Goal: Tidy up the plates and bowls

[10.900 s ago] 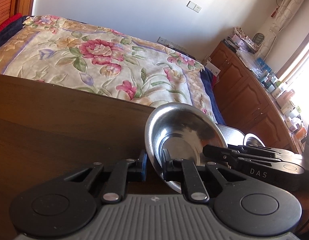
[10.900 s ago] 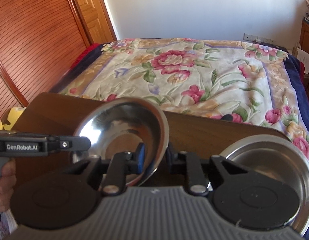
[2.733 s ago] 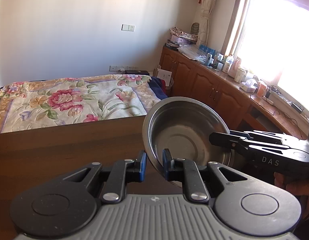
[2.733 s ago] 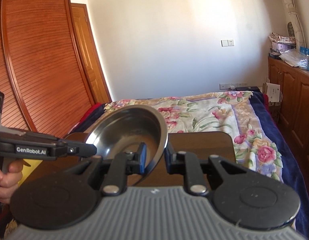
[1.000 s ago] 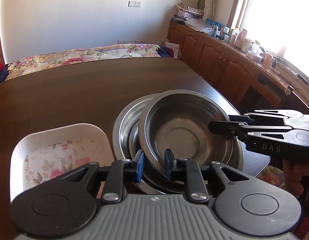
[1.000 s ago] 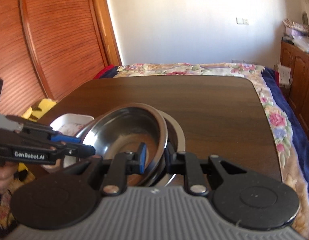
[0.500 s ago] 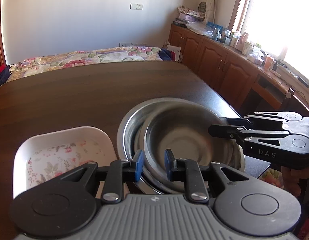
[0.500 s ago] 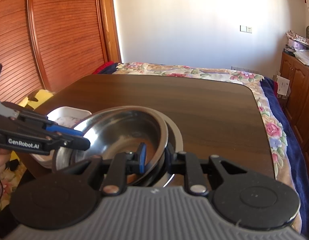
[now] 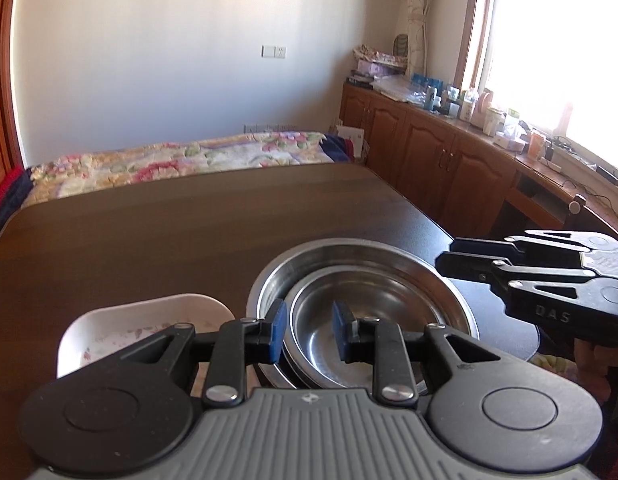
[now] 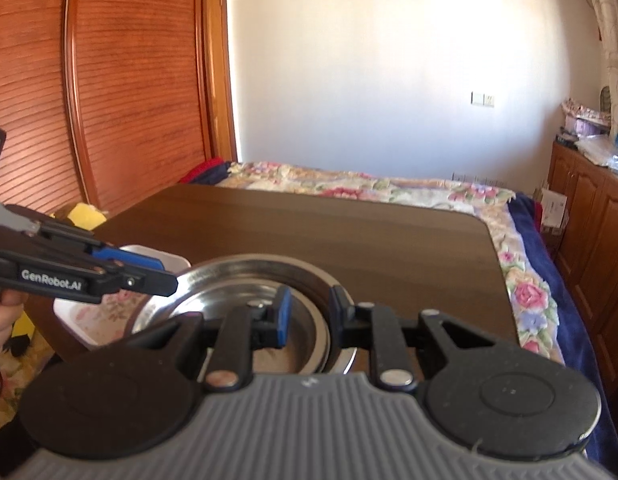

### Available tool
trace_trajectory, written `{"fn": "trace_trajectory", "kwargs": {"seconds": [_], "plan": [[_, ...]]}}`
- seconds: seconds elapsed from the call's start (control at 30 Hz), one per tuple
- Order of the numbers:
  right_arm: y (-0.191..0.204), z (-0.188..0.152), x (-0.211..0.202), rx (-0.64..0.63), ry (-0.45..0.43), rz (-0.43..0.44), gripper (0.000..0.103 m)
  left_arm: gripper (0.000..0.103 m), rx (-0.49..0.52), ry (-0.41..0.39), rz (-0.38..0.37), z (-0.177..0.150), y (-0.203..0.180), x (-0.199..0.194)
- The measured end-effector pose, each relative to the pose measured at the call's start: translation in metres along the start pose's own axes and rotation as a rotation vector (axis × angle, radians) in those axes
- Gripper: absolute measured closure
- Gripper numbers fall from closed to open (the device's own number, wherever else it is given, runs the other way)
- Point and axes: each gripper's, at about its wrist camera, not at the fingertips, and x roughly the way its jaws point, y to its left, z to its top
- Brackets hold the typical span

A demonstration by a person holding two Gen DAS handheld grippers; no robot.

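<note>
A small steel bowl (image 9: 373, 312) lies nested inside a larger steel bowl (image 9: 349, 250) near the front of the dark wooden table (image 9: 169, 232). My left gripper (image 9: 307, 332) is open, its blue pads either side of the small bowl's near rim without holding it. My right gripper (image 10: 307, 316) is open too, its jaws apart over the nested small bowl (image 10: 237, 300) and large bowl (image 10: 269, 262). A white square dish (image 9: 149, 320) with a flower pattern sits just left of the bowls; it also shows in the right wrist view (image 10: 89, 312).
A bed with a floral cover (image 9: 181, 160) lies beyond the table's far edge. Wooden cabinets (image 9: 449, 168) with clutter on top run along the right under a bright window. A slatted wooden wardrobe (image 10: 109, 80) stands at the left.
Both grippers carried the small bowl over and set it into the large bowl. In the last half second both let go of its rim, opened and lifted back a little.
</note>
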Motion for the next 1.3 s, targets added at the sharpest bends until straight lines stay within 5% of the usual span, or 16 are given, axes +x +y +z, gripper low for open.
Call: {"fn": "trace_trajectory", "kwargs": {"seconds": [0.2, 0.27, 0.43, 0.53, 0.77, 1.3], "plan": [[0.0, -0.008, -0.008, -0.021, -0.059, -0.015, 0.079, 0.062, 0.017, -0.052, 0.041, -0.001, -0.002, -0.003], [-0.002, -0.01, -0.009, -0.025, -0.069, -0.02, 0.077, 0.049, 0.018, -0.06, 0.049, -0.002, -0.003, -0.004], [-0.004, -0.015, -0.009, -0.021, -0.086, -0.031, 0.056, 0.02, 0.017, -0.108, 0.082, -0.009, -0.001, -0.002], [-0.007, -0.017, -0.008, -0.009, -0.089, -0.03, 0.045, 0.015, 0.024, -0.116, 0.083, -0.011, 0.0, 0.002], [-0.012, -0.027, 0.0, 0.016, -0.101, -0.034, 0.024, 0.014, 0.062, -0.105, 0.087, -0.018, 0.002, 0.011], [-0.006, -0.042, 0.017, 0.079, -0.051, 0.026, 0.024, 0.034, -0.011, -0.063, 0.002, -0.03, 0.009, 0.016]]}}
